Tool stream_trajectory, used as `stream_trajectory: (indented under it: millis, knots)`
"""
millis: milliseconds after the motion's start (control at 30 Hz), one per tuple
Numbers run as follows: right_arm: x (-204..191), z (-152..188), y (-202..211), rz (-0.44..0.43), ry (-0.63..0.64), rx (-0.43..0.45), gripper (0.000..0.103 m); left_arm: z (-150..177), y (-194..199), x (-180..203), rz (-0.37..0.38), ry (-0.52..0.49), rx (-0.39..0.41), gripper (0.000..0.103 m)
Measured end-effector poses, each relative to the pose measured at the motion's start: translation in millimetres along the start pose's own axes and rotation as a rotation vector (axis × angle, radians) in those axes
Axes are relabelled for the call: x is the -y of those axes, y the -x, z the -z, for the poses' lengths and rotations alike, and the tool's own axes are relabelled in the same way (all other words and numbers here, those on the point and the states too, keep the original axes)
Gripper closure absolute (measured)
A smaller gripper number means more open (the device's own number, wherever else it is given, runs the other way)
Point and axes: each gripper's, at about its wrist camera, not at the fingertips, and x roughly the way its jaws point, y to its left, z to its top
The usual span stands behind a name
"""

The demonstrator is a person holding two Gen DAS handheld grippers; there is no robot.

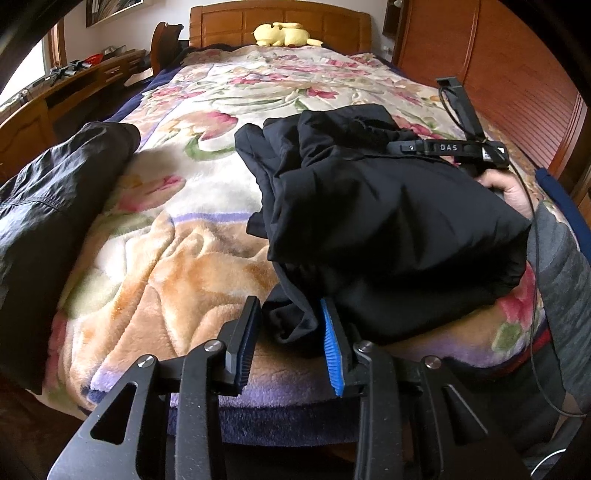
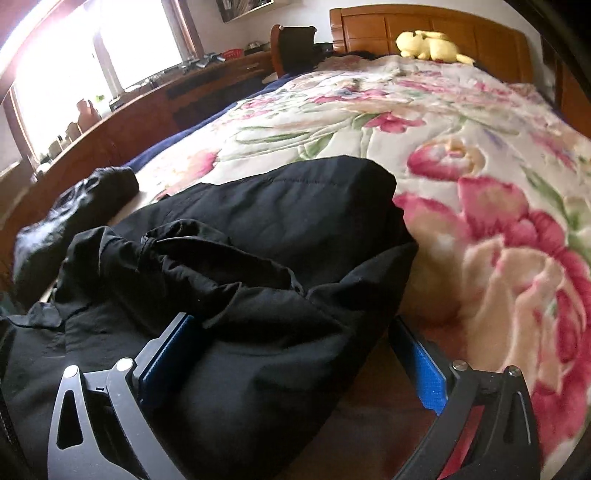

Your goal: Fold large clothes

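Note:
A bulky black padded jacket lies bunched on the floral blanket near the bed's foot; it also fills the right wrist view. My left gripper is open at the jacket's near left corner, with a fold of black cloth lying between its fingers. My right gripper is open wide, its jaws astride the jacket's near right edge without pinching it. In the left wrist view the right gripper's body and the hand holding it sit at the jacket's far right side.
A second dark garment lies on the bed's left edge, also in the right wrist view. A yellow plush toy sits by the wooden headboard. A wooden desk runs along the left; a wooden wardrobe stands right.

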Motion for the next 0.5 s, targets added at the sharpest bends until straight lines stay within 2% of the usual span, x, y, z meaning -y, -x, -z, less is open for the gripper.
stream_trajectory:
  millis: [367, 500]
  knots:
    - [-1, 2, 1, -0.013, 0.009, 0.000, 0.001, -2, 0, -11, 0.014, 0.112, -0.039, 0.069]
    - [-1, 2, 0, -0.016, 0.010, 0.000, 0.001, -4, -1, -4, -0.014, 0.097, -0.047, 0.069]
